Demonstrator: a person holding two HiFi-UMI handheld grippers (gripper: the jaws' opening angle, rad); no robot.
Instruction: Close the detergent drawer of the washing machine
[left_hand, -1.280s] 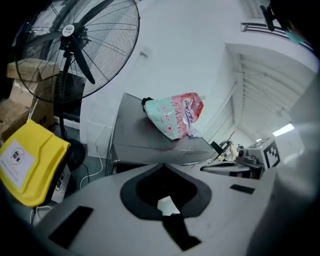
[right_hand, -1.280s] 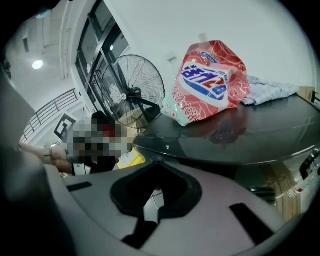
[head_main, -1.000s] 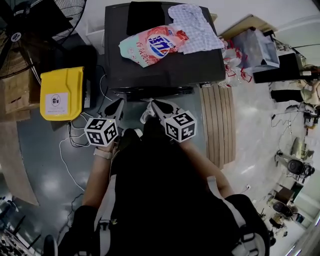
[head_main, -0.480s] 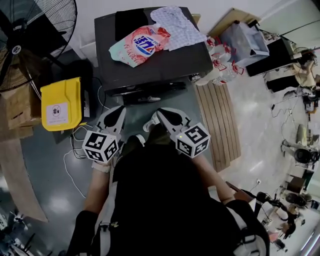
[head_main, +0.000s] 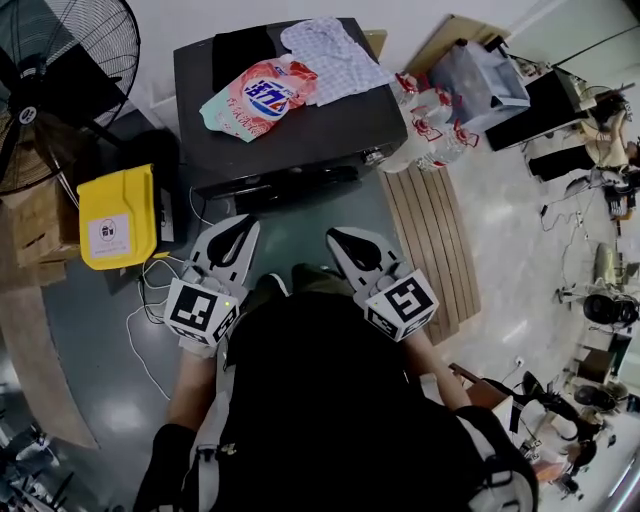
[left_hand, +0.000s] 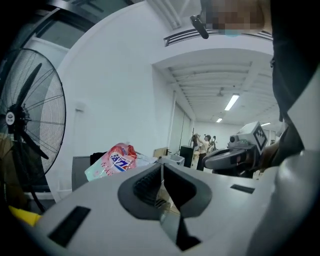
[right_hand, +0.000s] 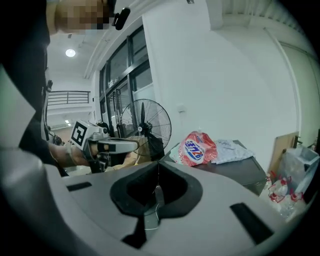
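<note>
The dark washing machine (head_main: 335, 118) stands ahead, front toward you, its detergent drawer too dim to pick out, a detergent bag (head_main: 255, 97) lying on top, and your left tool (head_main: 240, 223) and right tool (head_main: 334, 237) both pinched closed, empty, short of it.

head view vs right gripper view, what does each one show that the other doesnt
Only the head view: the yellow bin on the floor and the slatted wooden board beside the washing machine.
Only the right gripper view: tall windows, a ceiling light, and the right claw seen close, jaws together with nothing between them.
Both: the machine's top with the detergent bag and checked cloth, the standing fan, and the left claw.
</note>
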